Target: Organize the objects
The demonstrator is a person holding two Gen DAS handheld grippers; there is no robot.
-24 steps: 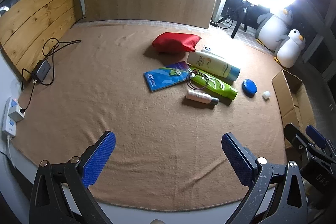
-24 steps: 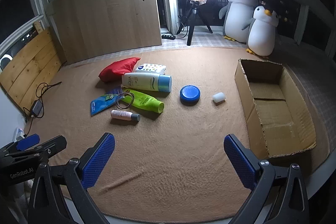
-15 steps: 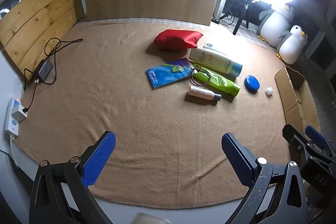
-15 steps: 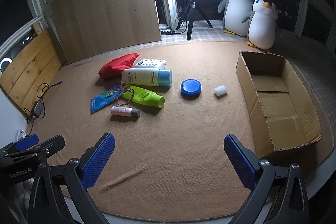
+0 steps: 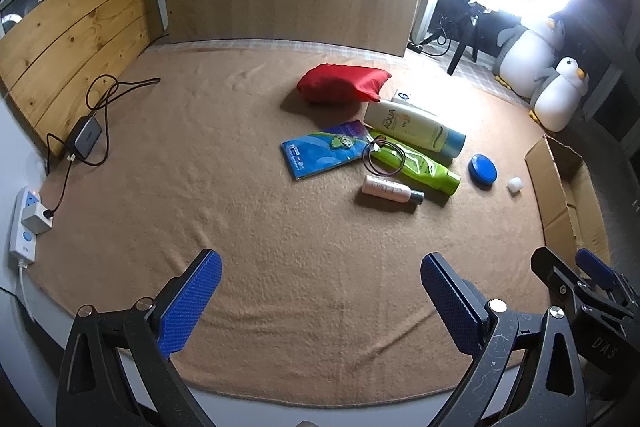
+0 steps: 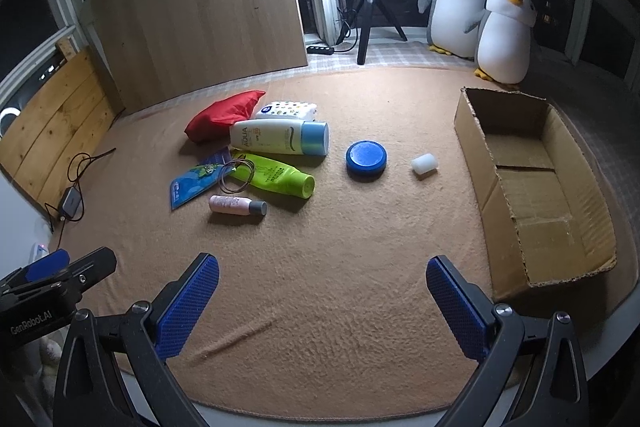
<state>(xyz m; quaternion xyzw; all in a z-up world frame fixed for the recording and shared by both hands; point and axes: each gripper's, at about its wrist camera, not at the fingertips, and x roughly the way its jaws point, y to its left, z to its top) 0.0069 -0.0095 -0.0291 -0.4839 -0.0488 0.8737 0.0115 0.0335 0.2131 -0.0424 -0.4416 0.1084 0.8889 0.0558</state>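
— Both views have drifted since the earlier pictures: the cardboard box [image 6: 536, 187] shows more fully in the right wrist view and the scattered objects sit a little farther off. Nothing on the blanket itself has shifted.

— Where are the things to organise?

— Clustered mid-blanket: a red pouch [image 6: 224, 115], a spotted white packet [image 6: 286, 110] just behind a white lotion bottle [image 6: 276, 137], a green bottle [image 6: 276, 177] with a thin wire loop [image 6: 236, 173] lying over its end, a blue sachet [image 6: 192, 181], and a small pink bottle [image 6: 236, 205]. A blue round tin [image 6: 366, 155] and a small white cap [image 6: 425, 163] lie apart, nearer the box.

— And the grippers?

— The left gripper [image 5: 318, 301] and right gripper [image 6: 322, 301] both hang above the near edge of the tan blanket [image 6: 320, 307], fingers spread wide, holding nothing.

— So which step?

— The approach, I judge; nothing is in the box yet. Likely next: the right gripper reaches forward for the white cap or blue tin, straddles it squarely, then closes.
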